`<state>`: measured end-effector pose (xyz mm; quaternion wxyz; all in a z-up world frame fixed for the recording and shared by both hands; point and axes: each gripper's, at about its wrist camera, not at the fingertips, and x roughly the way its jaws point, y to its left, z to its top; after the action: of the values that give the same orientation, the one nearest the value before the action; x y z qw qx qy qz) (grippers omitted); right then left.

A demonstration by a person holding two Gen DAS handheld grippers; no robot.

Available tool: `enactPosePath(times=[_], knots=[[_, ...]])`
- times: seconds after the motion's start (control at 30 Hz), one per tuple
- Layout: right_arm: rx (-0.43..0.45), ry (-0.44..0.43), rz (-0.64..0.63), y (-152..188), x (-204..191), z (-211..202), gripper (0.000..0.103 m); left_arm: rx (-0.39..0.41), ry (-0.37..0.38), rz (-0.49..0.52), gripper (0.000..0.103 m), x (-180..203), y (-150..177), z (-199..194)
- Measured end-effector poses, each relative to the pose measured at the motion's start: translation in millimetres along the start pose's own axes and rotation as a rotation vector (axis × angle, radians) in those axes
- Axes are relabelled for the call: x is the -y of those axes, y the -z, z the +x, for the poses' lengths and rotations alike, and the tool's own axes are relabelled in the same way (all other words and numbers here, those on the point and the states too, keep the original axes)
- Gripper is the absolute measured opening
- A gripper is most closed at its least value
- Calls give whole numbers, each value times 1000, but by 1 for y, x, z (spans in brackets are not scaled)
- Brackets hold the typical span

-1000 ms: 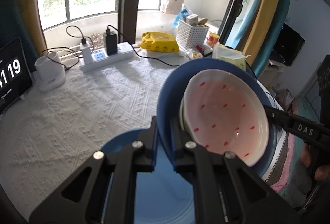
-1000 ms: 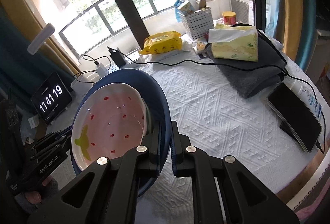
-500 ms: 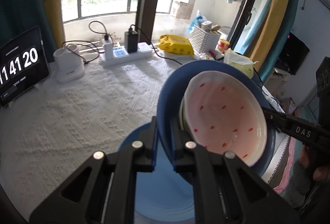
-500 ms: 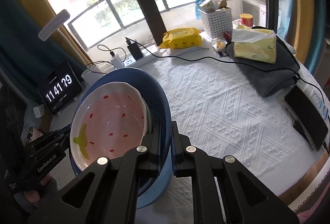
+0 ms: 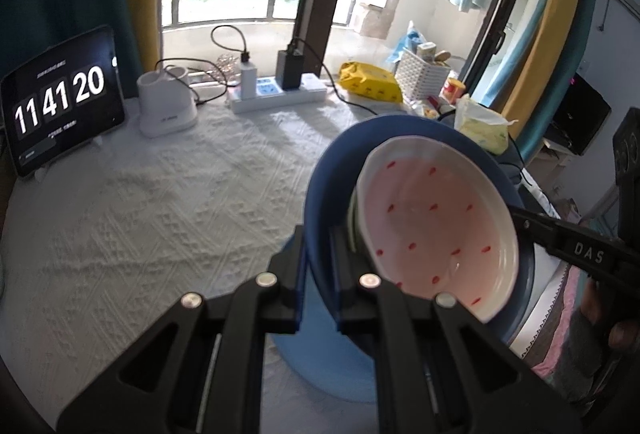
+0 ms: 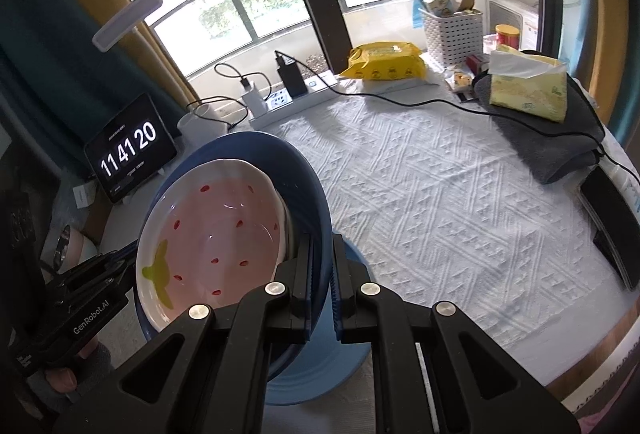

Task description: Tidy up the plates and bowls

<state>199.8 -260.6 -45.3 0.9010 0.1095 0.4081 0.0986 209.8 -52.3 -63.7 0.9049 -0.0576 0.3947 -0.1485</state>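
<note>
I have both claws clamped on one dark blue bowl (image 5: 316, 202): my left claw (image 5: 318, 262) pinches its rim at my 6 o'clock, and my right claw (image 6: 320, 274) pinches the opposite rim. The bowl hangs tilted above the surface (image 6: 440, 202), off the cloth. A strawberry-patterned bowl (image 5: 432, 230) sits nested inside it. Directly below, a lighter blue plate (image 6: 352, 354) lies on the cloth at the near edge. At my left view's 10 o'clock stands a tablet clock (image 5: 60, 102); at my right view's 2 o'clock, a tissue pack (image 6: 528, 90) rests on a grey towel (image 6: 560, 146).
</note>
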Motion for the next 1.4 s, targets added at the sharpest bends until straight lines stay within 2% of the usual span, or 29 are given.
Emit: enactPosePath(times=[0.27,0.87,1.4], knots=[[-29,-11,-9,10,-7,9,11,-16,-10,-14,8,-7,10,0],[-101,-4,25,32,8,24,11,-77,-6,-29,8,-6,32,17],[-131,-6,52,28,14,40,11,-53,-23,3,10,-4,26,23]])
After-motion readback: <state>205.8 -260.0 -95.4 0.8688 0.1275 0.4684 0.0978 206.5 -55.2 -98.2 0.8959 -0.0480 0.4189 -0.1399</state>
